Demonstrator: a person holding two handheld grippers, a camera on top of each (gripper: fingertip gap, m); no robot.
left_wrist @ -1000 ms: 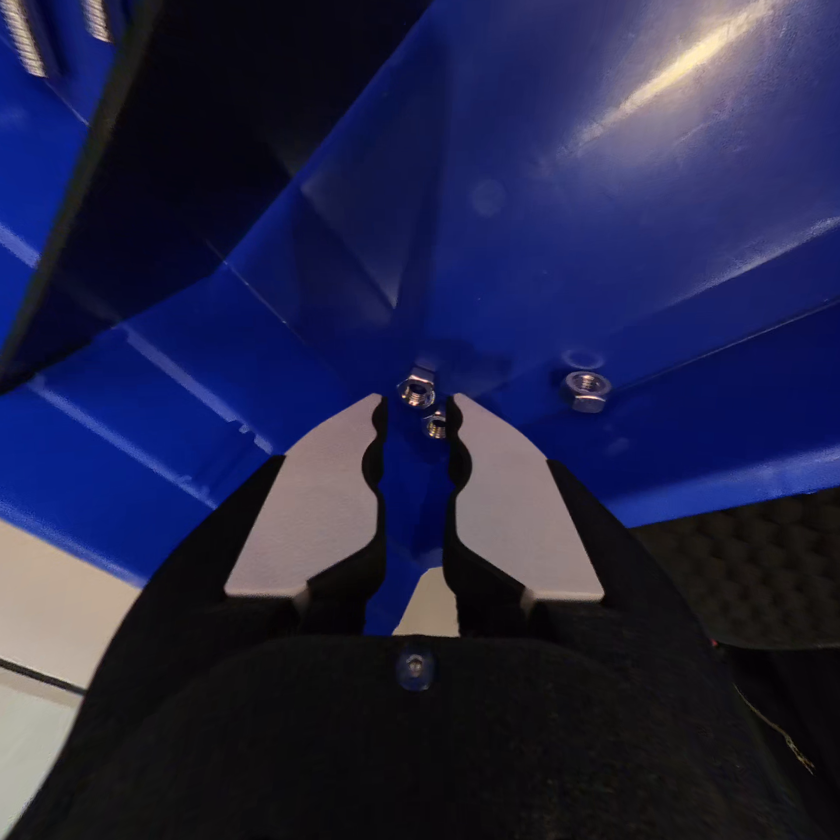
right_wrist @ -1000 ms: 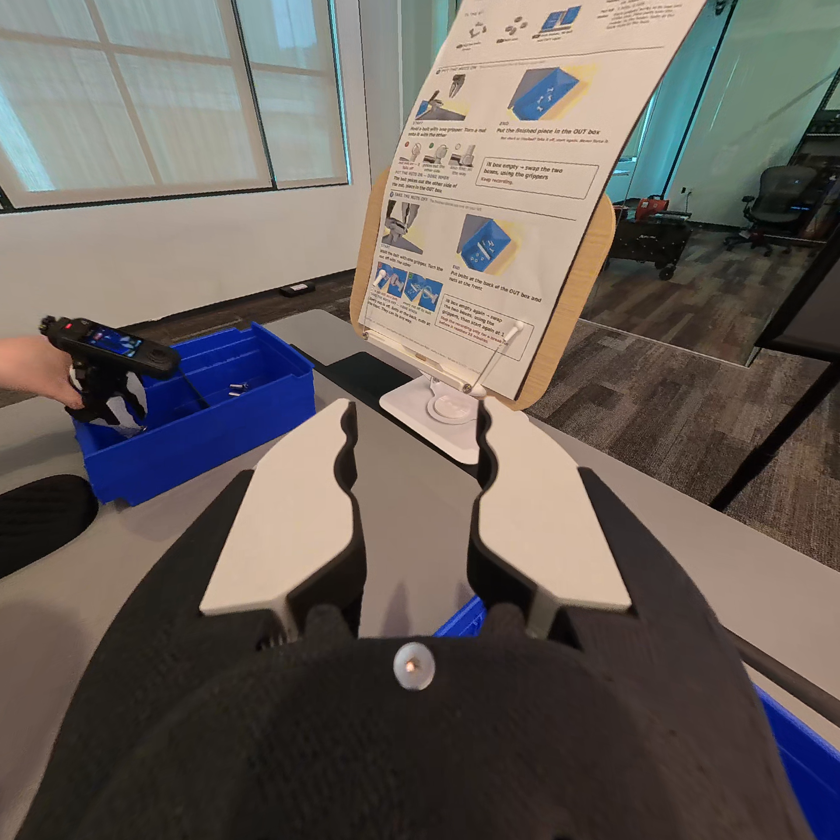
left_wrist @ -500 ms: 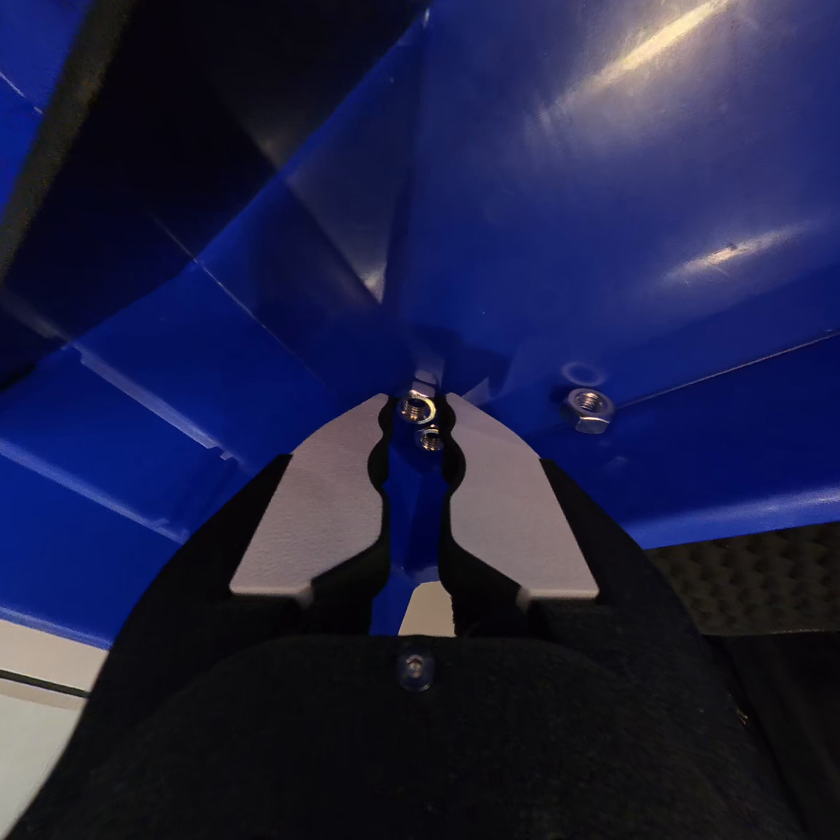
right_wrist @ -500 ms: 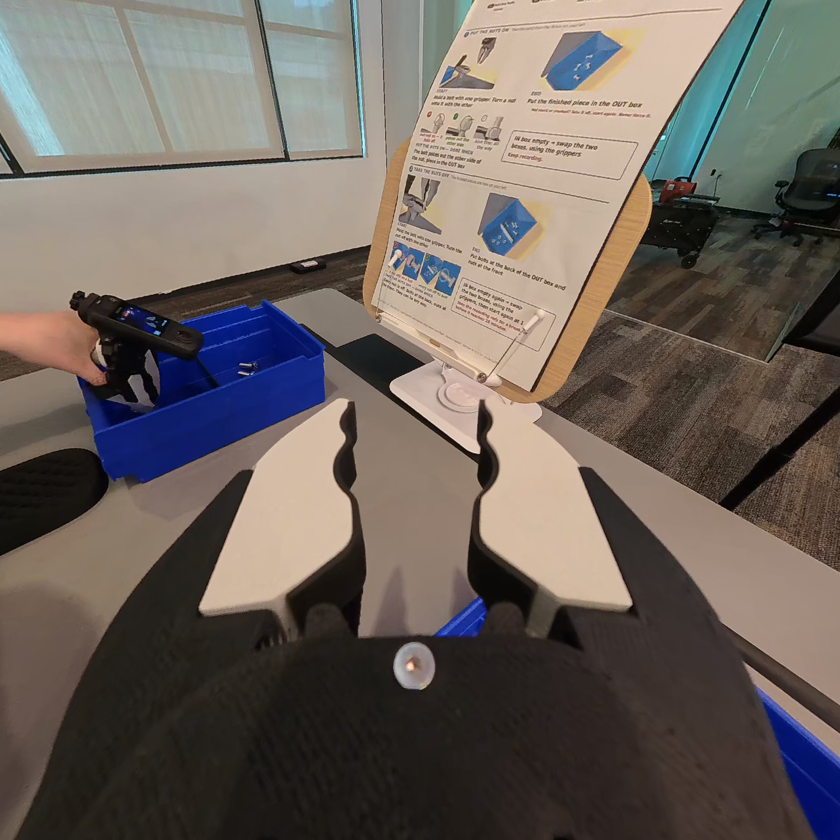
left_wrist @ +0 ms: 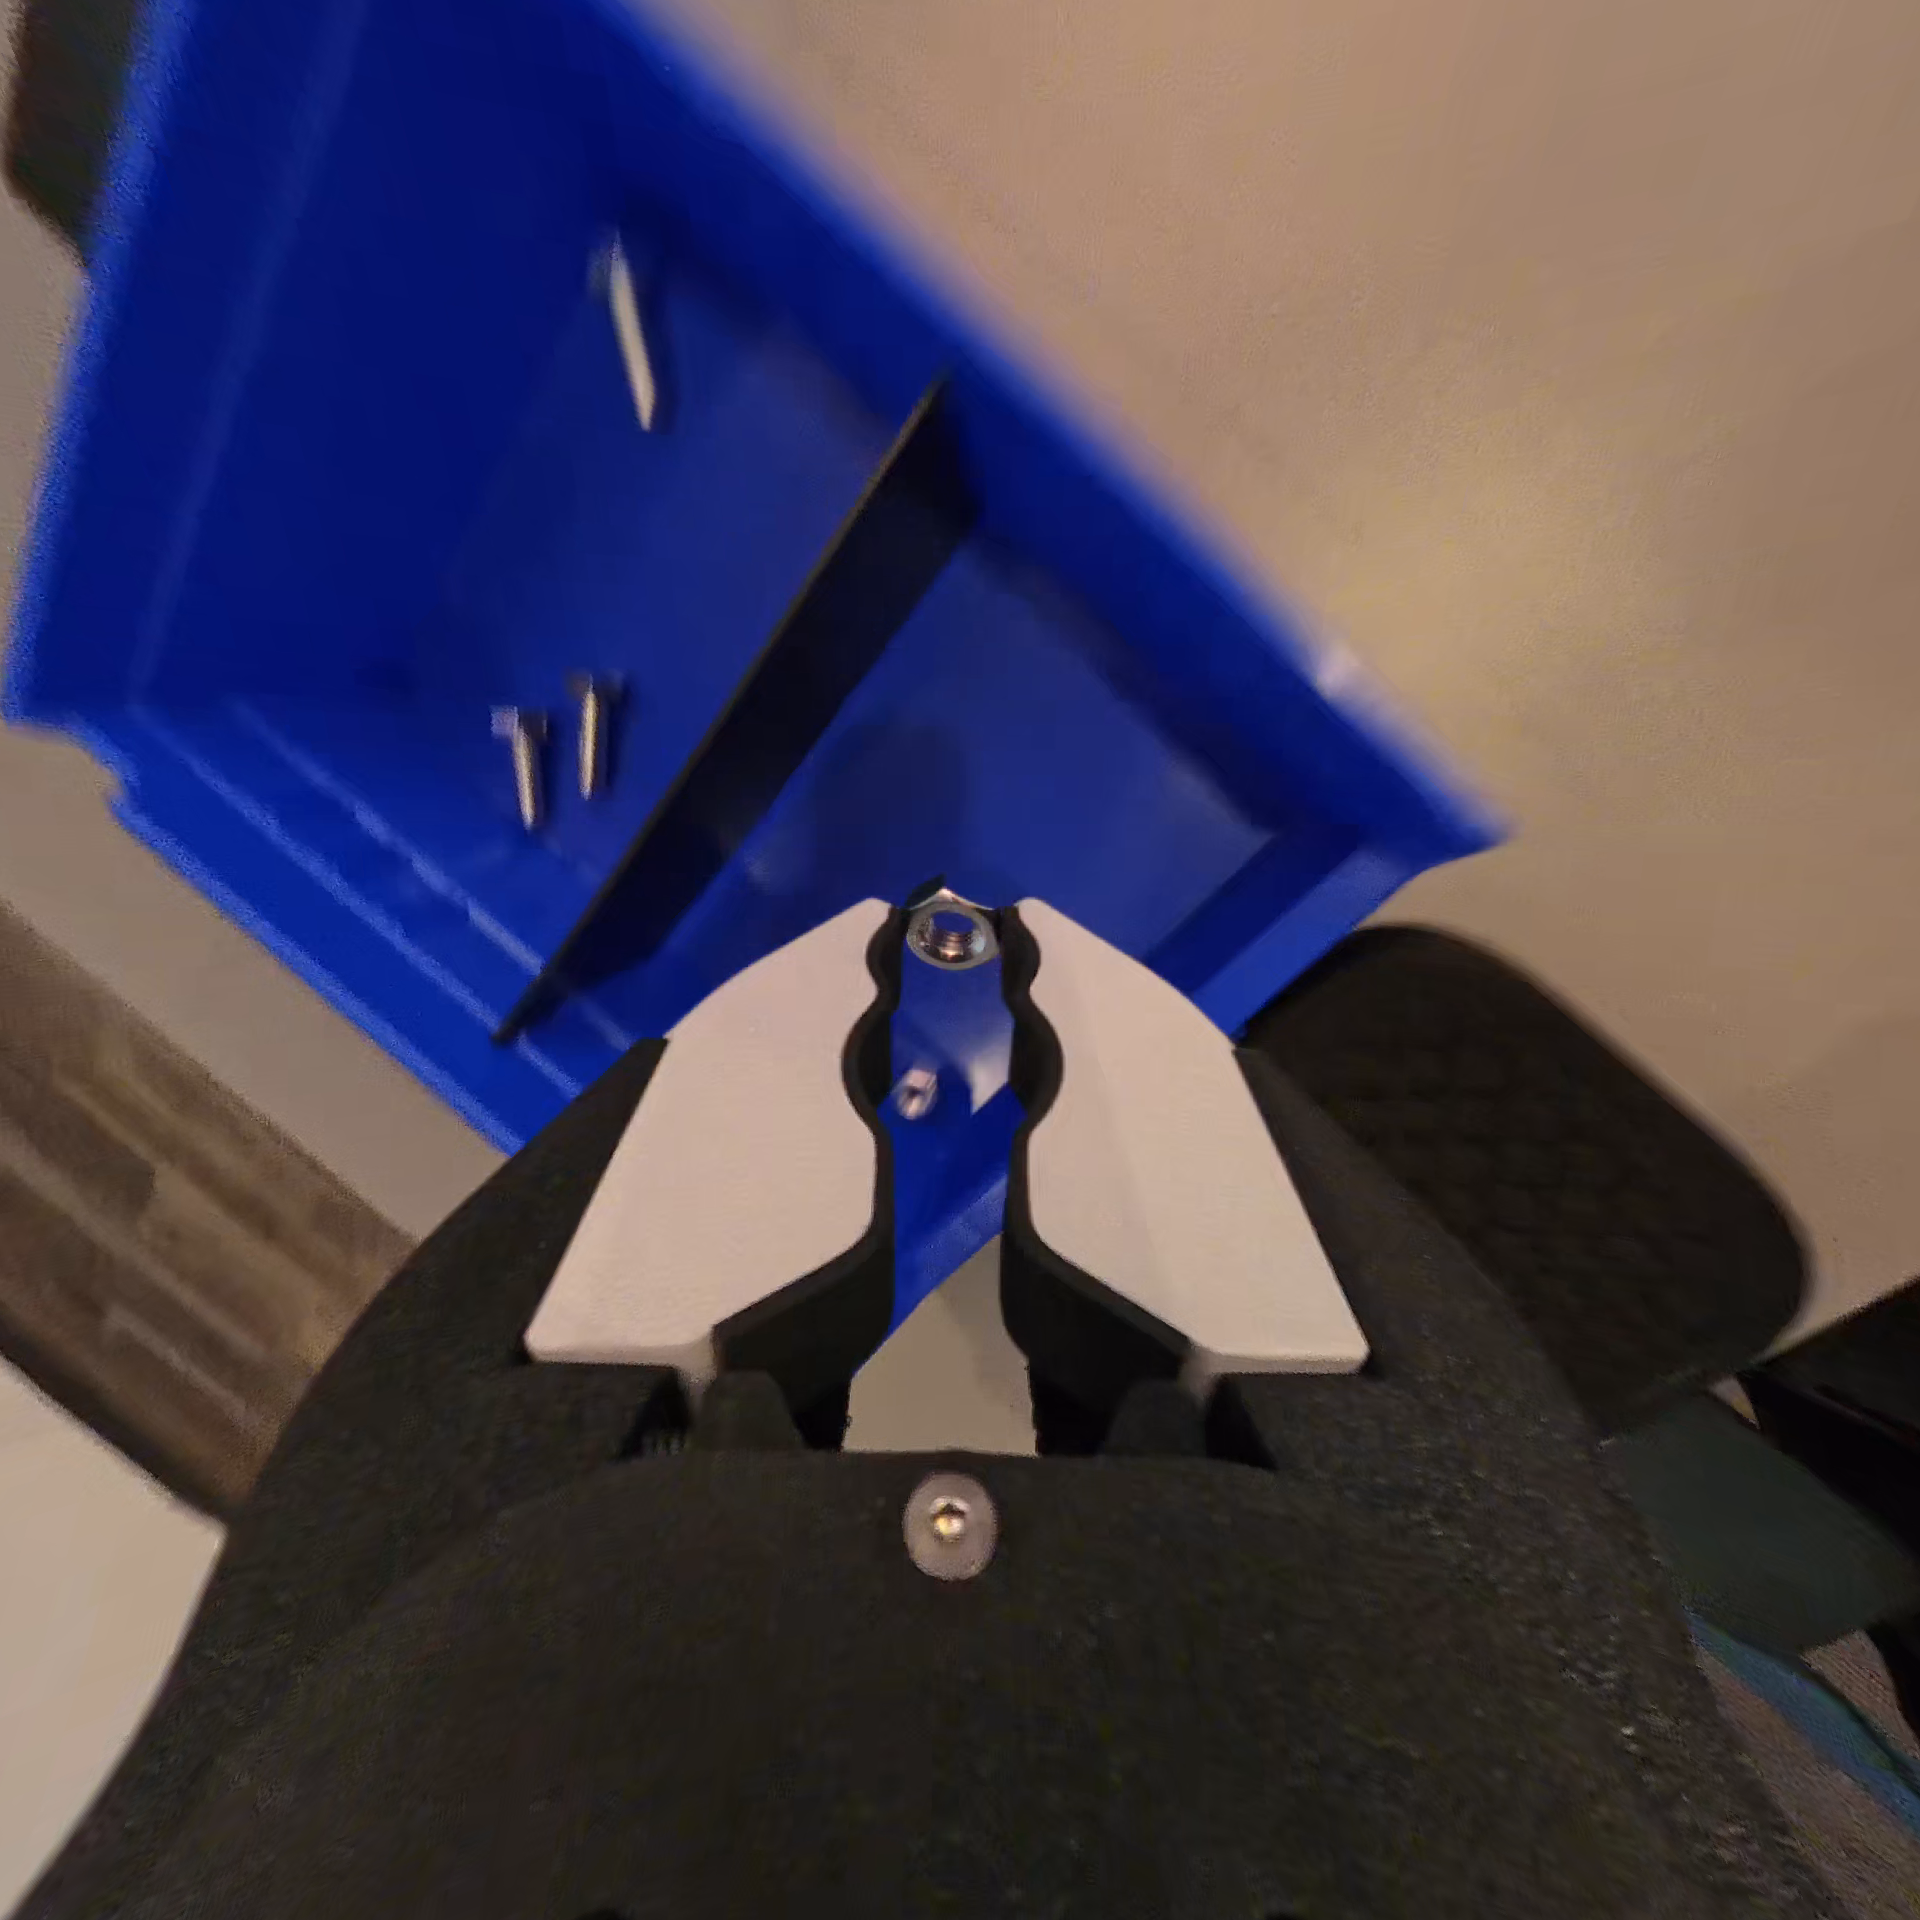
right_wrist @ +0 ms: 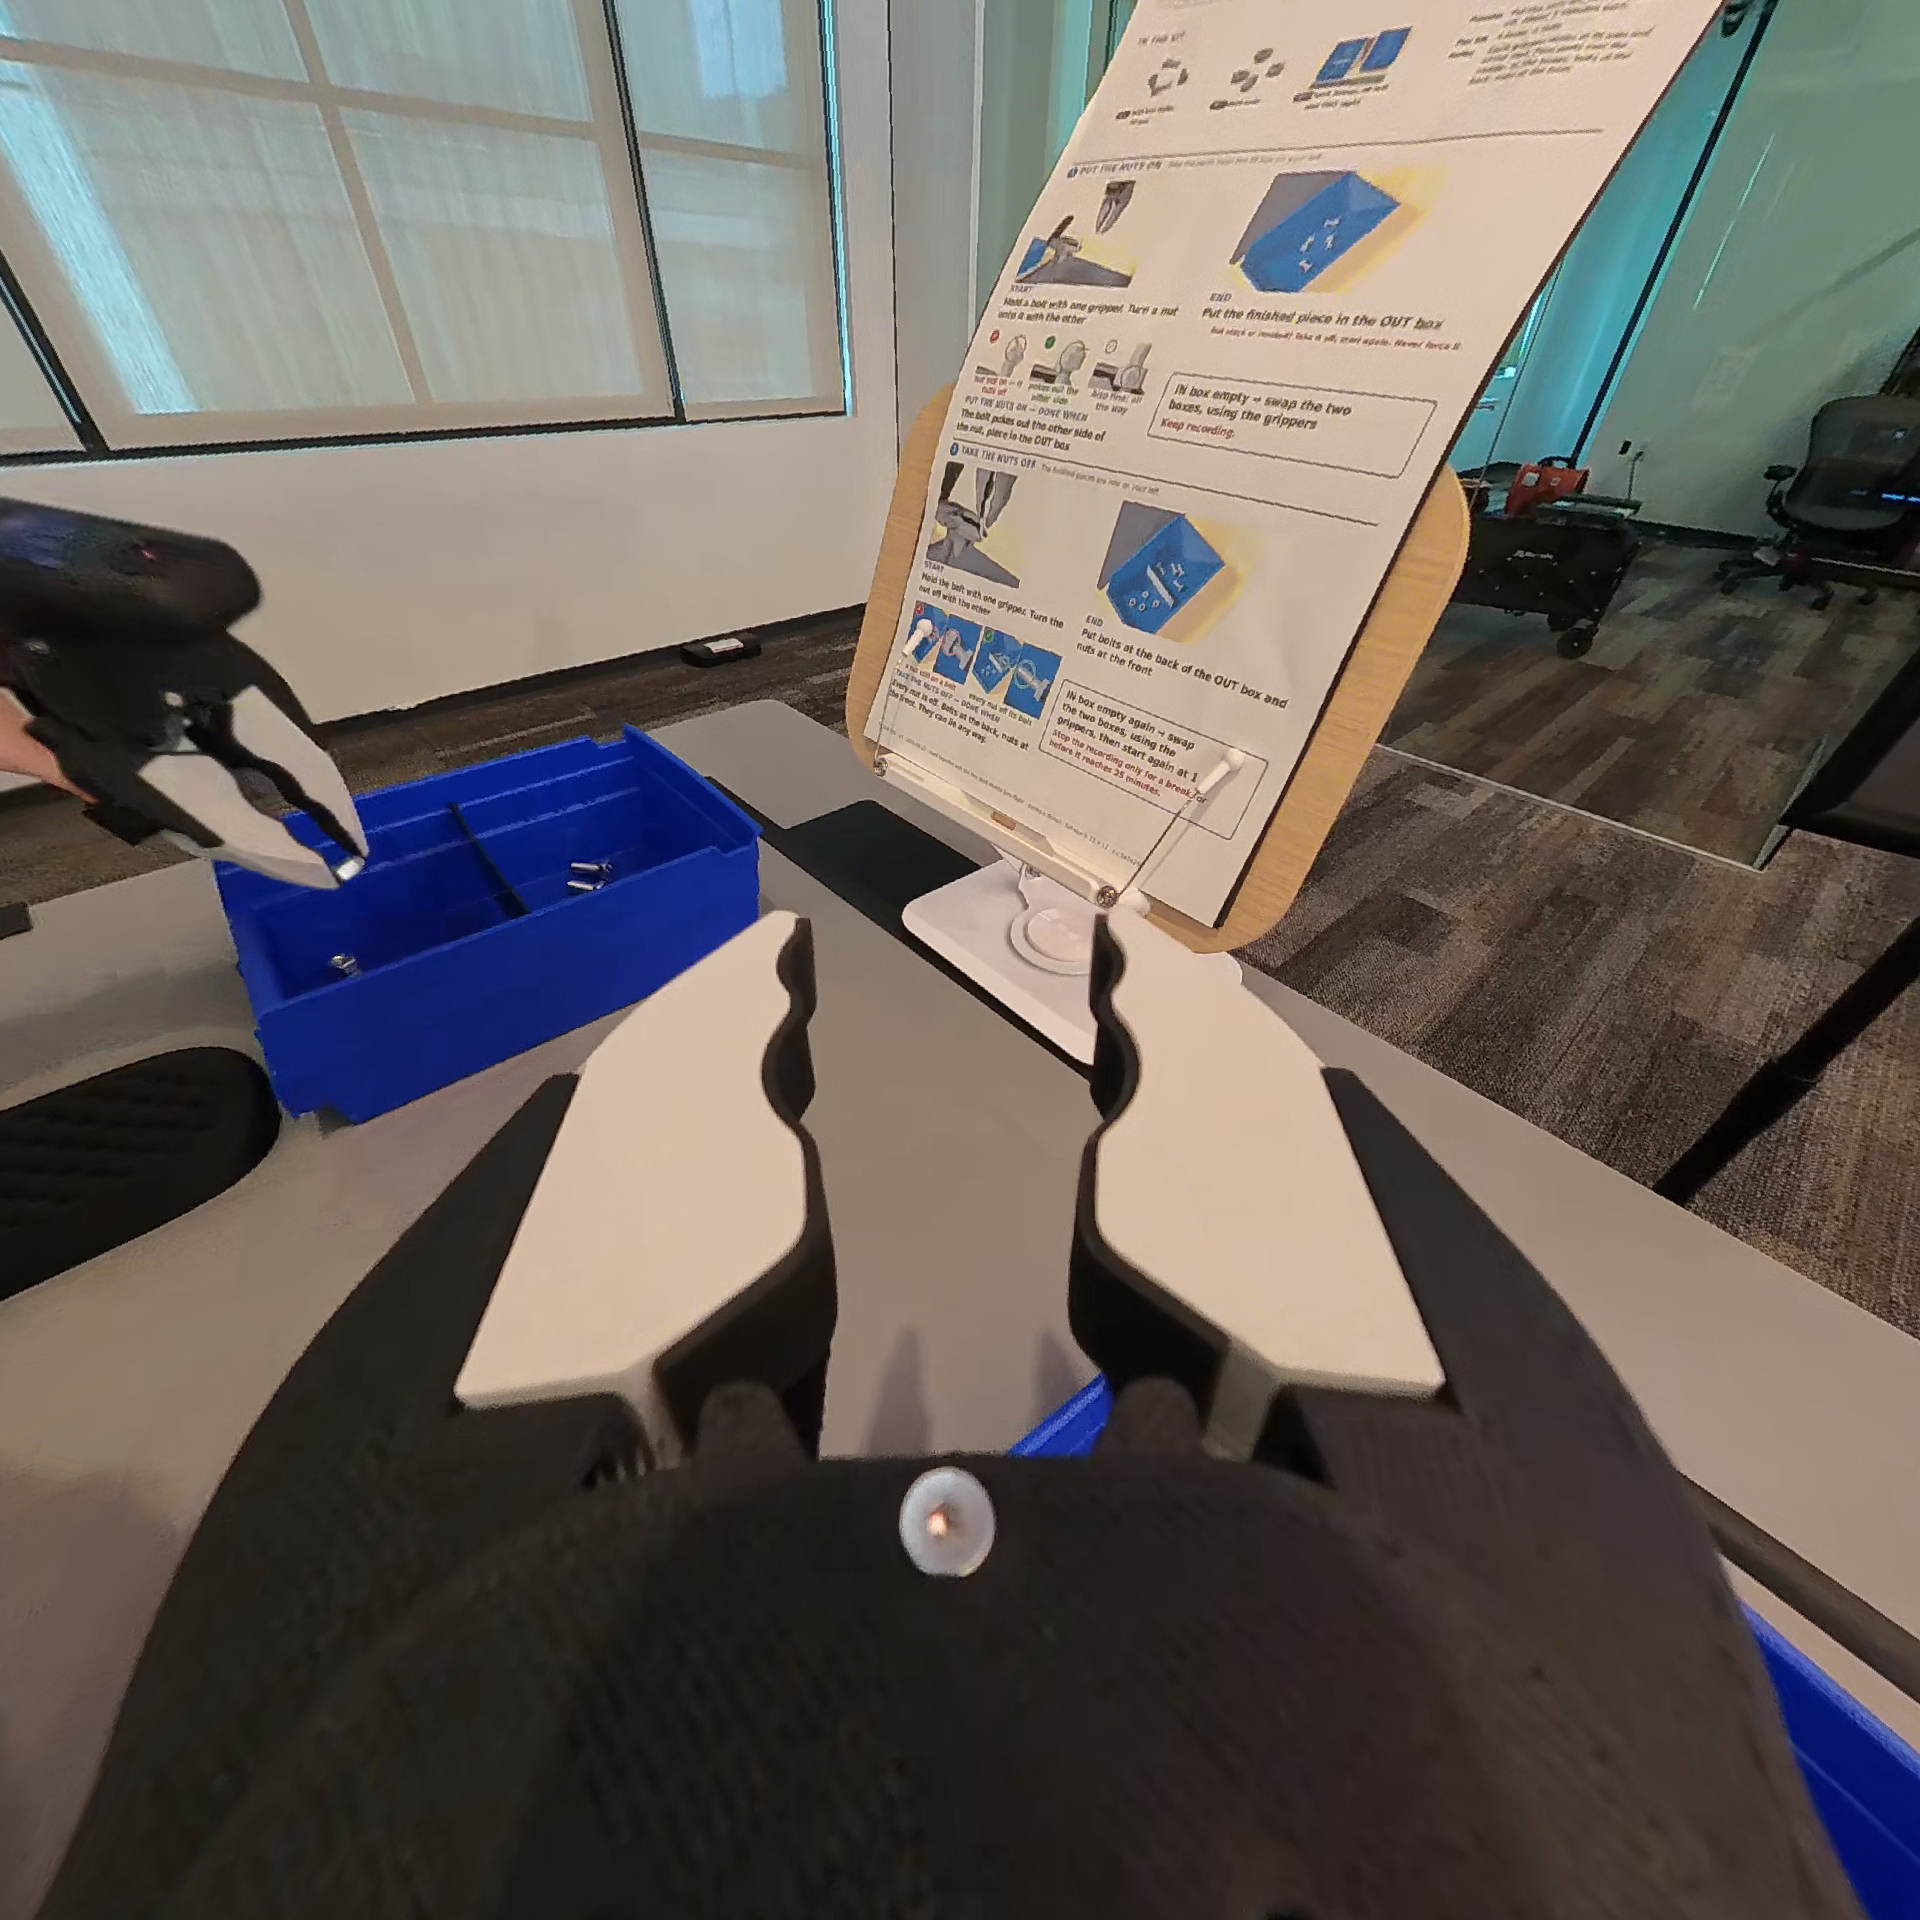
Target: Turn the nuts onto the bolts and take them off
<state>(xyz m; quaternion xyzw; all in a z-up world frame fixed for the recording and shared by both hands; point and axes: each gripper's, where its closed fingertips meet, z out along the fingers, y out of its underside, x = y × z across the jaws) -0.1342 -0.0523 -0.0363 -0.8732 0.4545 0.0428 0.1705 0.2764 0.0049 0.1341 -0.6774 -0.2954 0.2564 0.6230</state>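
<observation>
Left claw [left_wrist: 951, 920] clamped on a steel nut [left_wrist: 950, 933] at its tips, above the blue bin [left_wrist: 312, 499] on the bench [right_wrist: 935, 1122]. Bolts [left_wrist: 556, 743], somewhat blurred, lie beyond the black divider [left_wrist: 769, 707]. Right claw [right_wrist: 945, 961] stands apart, empty.

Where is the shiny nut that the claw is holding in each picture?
Left wrist view: the nut sits just above the middle, pinched at the tips of the left claw.
Right wrist view: far left, a small shiny bit at that claw's tip, above the bin.
Shared landmark: the blue bin with its black divider.
</observation>
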